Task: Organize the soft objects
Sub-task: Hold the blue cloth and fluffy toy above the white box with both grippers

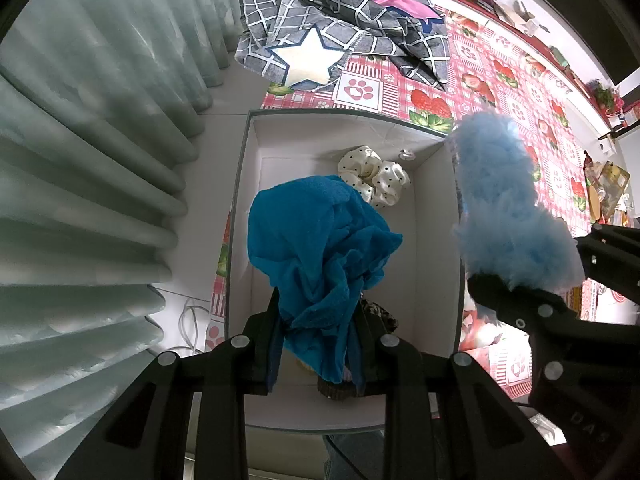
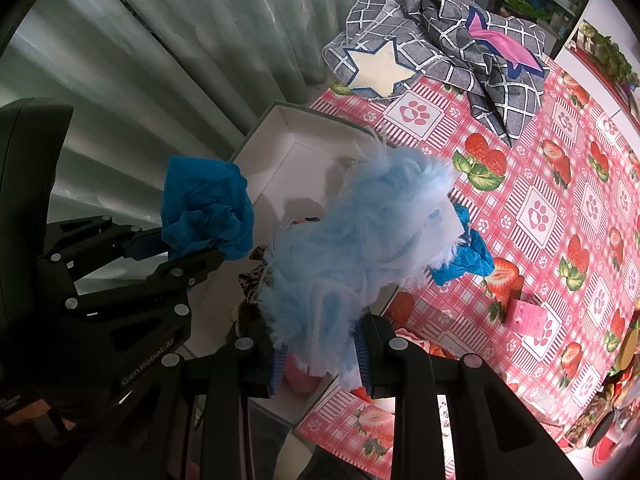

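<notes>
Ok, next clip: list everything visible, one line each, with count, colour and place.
box: one, white inside with grey rim, on the table edge by the curtain
scrunchie: one, cream with dark dots, in the box's far end
blue cloth: one, deep blue, gripped above the box
fluffy item: one, pale blue, gripped over the box's right rim
second blue cloth: one, deep blue, on the table behind the fluffy item
checked fabric: one, grey with a cream star, far end of table
tablecloth: one, pink with strawberries
pink block: one, on the table
curtain: pale green, left
left claw: black, shut on blue cloth
right claw: black, shut on fluffy item
</notes>
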Motion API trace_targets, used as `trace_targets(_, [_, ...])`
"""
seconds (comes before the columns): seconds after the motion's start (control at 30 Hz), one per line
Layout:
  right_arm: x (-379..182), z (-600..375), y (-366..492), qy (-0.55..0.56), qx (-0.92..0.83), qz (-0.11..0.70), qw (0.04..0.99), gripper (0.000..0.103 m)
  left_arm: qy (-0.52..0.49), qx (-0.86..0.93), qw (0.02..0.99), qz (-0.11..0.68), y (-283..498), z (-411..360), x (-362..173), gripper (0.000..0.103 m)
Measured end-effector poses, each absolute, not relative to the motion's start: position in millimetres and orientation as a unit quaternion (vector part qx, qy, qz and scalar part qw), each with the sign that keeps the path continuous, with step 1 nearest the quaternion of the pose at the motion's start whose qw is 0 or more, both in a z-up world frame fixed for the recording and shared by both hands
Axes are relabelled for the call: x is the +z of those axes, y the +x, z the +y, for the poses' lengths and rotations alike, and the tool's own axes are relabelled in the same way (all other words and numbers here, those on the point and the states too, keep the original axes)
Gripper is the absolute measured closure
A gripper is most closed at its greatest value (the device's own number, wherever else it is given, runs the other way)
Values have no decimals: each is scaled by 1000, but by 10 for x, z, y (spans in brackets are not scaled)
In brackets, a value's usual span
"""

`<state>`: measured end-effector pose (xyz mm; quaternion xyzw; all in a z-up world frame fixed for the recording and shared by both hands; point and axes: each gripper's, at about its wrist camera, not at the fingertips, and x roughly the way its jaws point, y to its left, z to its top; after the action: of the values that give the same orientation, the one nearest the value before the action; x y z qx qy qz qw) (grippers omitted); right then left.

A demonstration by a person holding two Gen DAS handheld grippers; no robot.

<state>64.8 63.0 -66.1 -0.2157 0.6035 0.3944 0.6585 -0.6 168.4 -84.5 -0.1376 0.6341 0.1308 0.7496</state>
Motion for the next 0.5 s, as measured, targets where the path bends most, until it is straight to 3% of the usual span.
trace_targets(0.5, [-685,643,654,-217,395,606,655,73,-138,129,749,634,7,1689,-856,74])
